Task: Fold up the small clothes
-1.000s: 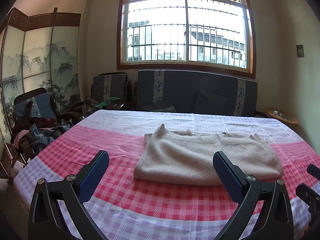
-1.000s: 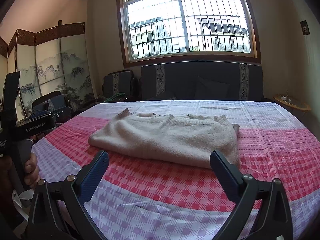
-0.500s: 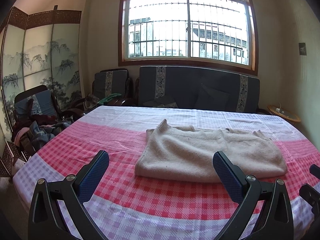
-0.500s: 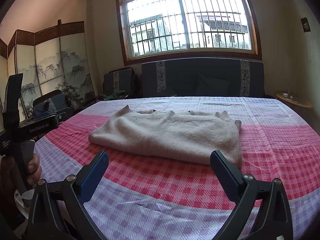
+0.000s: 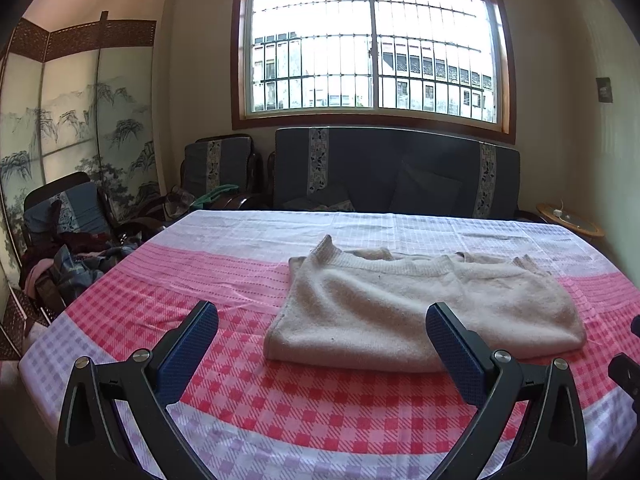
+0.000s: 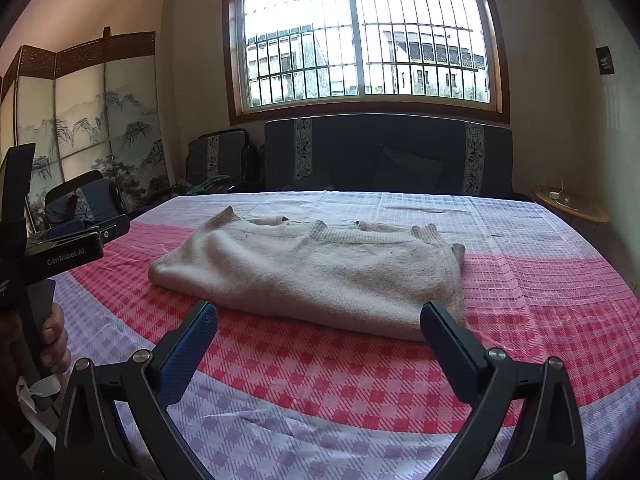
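A cream knitted sweater [image 5: 416,308] lies folded into a wide rectangle on the pink and lilac checked cloth [image 5: 256,392], its ribbed collar at the far edge. My left gripper [image 5: 322,318] hovers open in front of the sweater's left part, nothing between its blue pads. From the other side the same sweater [image 6: 320,276] shows, with my right gripper [image 6: 318,316] open just short of its near edge and right corner. The left gripper's body [image 6: 60,248] and the hand holding it appear at the left edge of the right wrist view.
The cloth covers a large table [image 6: 540,300]. Behind it stand a dark sofa [image 5: 396,176] under a barred window, armchairs with piled clothes [image 5: 68,256] at the left, a painted folding screen [image 5: 80,128], and a small round side table [image 5: 570,220] at the right.
Both grippers have risen and tilted slightly, so the sweater sits a little lower and nearer in each view. Both stay open and the sweater has not moved.
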A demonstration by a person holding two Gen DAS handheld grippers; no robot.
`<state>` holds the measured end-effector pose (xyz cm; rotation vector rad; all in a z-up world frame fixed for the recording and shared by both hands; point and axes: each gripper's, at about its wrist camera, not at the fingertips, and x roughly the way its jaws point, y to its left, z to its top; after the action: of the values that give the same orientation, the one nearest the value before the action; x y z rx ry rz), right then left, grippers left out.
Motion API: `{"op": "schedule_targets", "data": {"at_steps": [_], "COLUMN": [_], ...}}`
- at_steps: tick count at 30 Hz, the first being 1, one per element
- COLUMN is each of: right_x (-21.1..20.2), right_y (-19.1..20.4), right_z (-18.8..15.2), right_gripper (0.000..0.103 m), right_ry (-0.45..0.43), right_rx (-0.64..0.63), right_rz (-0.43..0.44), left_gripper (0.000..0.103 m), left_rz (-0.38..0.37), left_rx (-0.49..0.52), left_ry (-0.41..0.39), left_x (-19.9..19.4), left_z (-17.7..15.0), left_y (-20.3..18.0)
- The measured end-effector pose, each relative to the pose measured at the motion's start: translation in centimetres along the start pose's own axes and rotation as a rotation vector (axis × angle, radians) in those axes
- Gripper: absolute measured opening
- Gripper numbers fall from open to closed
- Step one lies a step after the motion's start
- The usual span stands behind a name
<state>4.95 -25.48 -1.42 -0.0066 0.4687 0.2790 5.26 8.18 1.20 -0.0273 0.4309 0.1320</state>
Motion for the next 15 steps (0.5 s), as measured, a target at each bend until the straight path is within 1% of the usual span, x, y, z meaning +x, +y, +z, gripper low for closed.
{"op": "schedule_targets", "data": {"at_steps": [9,15], "right_x": [2.5,5.1], "right_y": [-0.6,-1.8], "right_z": [0.5,0.8], "right_gripper": [0.101,0.101], "right_ry": [0.025,0.057], "right_rx": [0.018,0.039], "right_rz": [-0.016,-0.030], "left_gripper": [0.103,0.103], "left_rz": [0.001,0.000], "left_rx": [0.015,0.037], "left_ry": [0.044,0.087], "left_x": [3.3,6.7], "left_z": [-0.1,0.0], "left_y": [0.0,-0.4]}}
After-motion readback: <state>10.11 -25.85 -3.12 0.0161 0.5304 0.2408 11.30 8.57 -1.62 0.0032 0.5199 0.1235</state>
